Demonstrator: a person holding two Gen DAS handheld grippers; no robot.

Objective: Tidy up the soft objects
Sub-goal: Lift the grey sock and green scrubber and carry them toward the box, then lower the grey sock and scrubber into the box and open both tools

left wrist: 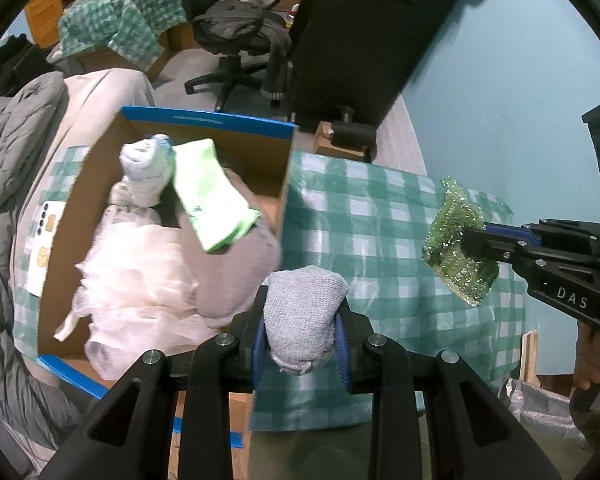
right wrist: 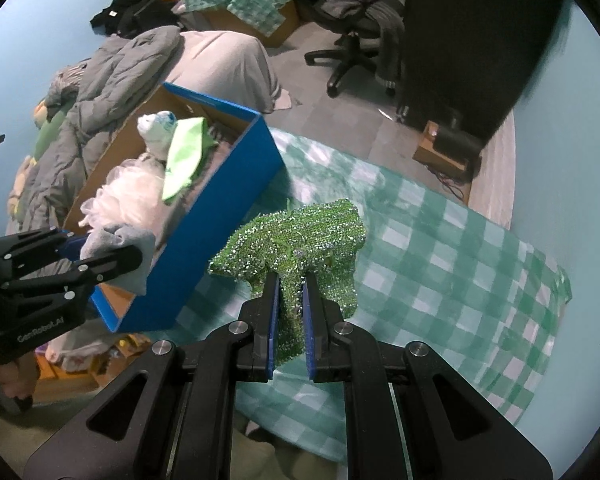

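Probably a home bedroom: rumpled duvet (right wrist: 100, 76), office chair (right wrist: 356, 12), strewn clothes.

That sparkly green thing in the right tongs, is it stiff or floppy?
The sparkly green scrubber looks floppy: its corners droop on either side of the right tongs. It is probably squashy too, since the pads pinch its middle narrow. It seems light, hanging clear above the checked cloth from that one small pinch.

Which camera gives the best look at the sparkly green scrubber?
The right wrist view: the sparkly green scrubber fills the centre, pinched in the right gripper. The left wrist view shows it smaller, near the right edge, over the checked cloth.
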